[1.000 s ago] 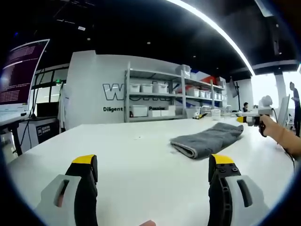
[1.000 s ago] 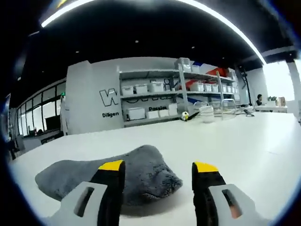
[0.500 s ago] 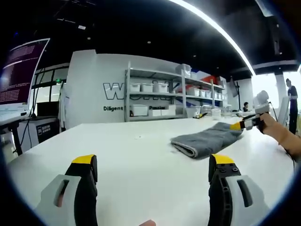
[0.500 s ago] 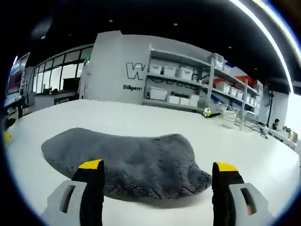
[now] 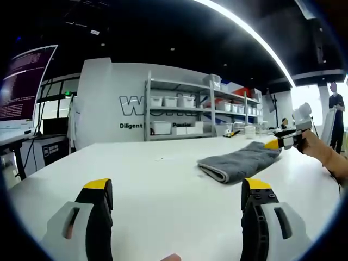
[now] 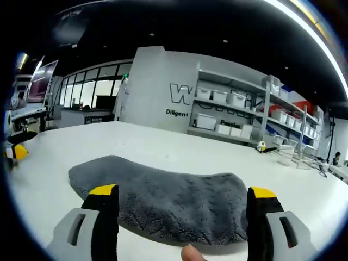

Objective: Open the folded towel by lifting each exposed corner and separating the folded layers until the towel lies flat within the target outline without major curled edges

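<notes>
Left claw [image 5: 176, 198]: my jaws stand wide apart with nothing between them, yellow tips low over the bare white surface [image 5: 141, 179].
Right claw [image 6: 182, 209]: also spread wide and holding nothing; my jaws straddle the near edge of the towel [image 6: 163, 198], one tip toward each end of it. I cannot tell whether the tips touch the cloth. In the left gripper view this claw [image 5: 280, 142] sits at the towel's far end, held in a hand [image 5: 321, 152].
Towel: grey, plush, folded into a long bundle lying on the surface. In the left gripper view the towel [image 5: 239, 161] lies well ahead and to the right, its layered edge facing my left claw.
Surface: white and broad.
Background: a grey wall with large lettering [image 6: 182, 95], a metal shelving unit [image 5: 187, 114] carrying white bins, and a monitor [image 5: 24, 81] at the left edge of the left gripper view.
Fingertip [image 6: 190, 253]: one shows at the bottom of the right gripper view, between my jaws.
</notes>
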`<state>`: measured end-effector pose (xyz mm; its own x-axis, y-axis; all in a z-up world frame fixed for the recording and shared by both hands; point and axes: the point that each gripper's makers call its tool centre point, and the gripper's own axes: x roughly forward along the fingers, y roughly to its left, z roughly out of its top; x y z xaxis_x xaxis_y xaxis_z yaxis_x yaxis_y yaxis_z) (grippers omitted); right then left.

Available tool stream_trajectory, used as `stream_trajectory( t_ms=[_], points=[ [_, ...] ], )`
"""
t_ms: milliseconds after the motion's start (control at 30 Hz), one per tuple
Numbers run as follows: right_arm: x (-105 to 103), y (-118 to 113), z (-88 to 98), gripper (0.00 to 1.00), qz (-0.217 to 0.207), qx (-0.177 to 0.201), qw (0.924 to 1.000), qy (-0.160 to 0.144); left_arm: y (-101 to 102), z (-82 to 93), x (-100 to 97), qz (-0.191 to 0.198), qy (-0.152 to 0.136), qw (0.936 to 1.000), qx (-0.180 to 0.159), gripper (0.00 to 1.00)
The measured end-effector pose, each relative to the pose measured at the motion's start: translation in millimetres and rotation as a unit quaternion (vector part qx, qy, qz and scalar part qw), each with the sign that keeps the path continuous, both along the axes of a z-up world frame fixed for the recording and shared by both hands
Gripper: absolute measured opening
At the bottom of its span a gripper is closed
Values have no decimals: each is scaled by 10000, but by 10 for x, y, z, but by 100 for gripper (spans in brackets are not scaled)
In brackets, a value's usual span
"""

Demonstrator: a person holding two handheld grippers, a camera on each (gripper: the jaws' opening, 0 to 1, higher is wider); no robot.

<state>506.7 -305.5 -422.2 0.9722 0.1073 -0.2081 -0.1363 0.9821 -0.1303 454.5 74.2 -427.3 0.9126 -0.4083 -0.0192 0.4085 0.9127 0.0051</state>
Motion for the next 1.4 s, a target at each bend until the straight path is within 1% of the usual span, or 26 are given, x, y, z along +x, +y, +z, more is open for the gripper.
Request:
stream_trajectory(
  t_ms=[100,167,200,333,400,467,500,533,567,600,633,667,700,767,833,933,967,1033,1100,1167,1200,1300,1333,1367,1400],
  points=[
    [-6,-37,-51,99,66,189,9997,105,1,-1,-2,5,2,10000,8,97],
    [-4,-91,-34,99,82,340,9994,44,-2,-3,-1,5,4,10000,-3,97],
    [-17,-131,-29,99,15,421,9991,3,-4,-10,4,2,20,10000,6,97],
    [-31,-179,-71,99,-25,523,9986,107,-17,-5,1,-13,-3,10000,70,97],
    [-56,-162,-86,99,-34,601,9981,137,-27,4,-1,-19,-43,10000,76,97],
    [-86,-136,-96,99,-17,606,9980,161,-70,-15,-11,-103,35,9999,-11,97],
    [-99,-121,-96,99,-10,592,9981,162,-95,-21,-23,-143,35,9999,31,97],
    [-72,-108,-81,99,-1,531,9985,166,-157,0,-49,-235,-84,9991,339,97],
    [-72,-98,-66,99,16,488,9987,144,-199,24,-61,-241,-189,9983,490,97],
    [-58,-88,-48,99,28,467,9988,122,-235,25,-75,-288,-202,9979,551,97],
    [-58,-85,-40,99,32,460,9989,111,-313,29,-109,-431,-202,9974,540,97],
    [-78,-75,-37,99,39,452,9989,100,-346,40,-119,-491,-235,9972,522,98],
    [-99,-63,-32,99,48,434,9990,84,-349,40,-118,-494,-229,9971,527,98],
    [-65,-66,-19,99,51,403,9991,80,-361,45,-111,-534,-214,9973,452,98],
    [-66,-52,-11,99,73,388,9992,73,-369,76,-80,-570,-230,9976,317,98],
    [-77,-31,-2,99,108,414,9991,57,-414,74,-26,-616,-219,9974,291,97],
    [-79,-29,0,99,113,420,9990,53,-447,33,-23,-666,-114,9971,349,97],
    [-70,-27,1,99,122,443,9989,65,-543,-17,-12,-835,42,9960,330,97],
    [-66,-26,14,99,126,476,9988,43,-613,-3,10,-893,40,9956,265,97],
    [-40,-32,26,99,132,507,9986,35,-673,11,24,-921,28,9953,286,95],
    [-42,-33,27,99,134,526,9985,37,-760,29,36,-955,-2,9948,339,95],
    [-22,-33,33,99,151,589,9981,38,-936,35,85,-1096,48,9929,462,93],
    [-15,-24,34,99,179,578,9982,44,-1020,30,107,-1147,62,9921,498,92],
    [-11,-12,31,99,206,554,9982,55,-1041,25,111,-1160,69,9919,511,92],
    [-22,12,26,99,244,530,9983,60,-1113,-1,135,-1211,119,9909,584,92]
  ],
)
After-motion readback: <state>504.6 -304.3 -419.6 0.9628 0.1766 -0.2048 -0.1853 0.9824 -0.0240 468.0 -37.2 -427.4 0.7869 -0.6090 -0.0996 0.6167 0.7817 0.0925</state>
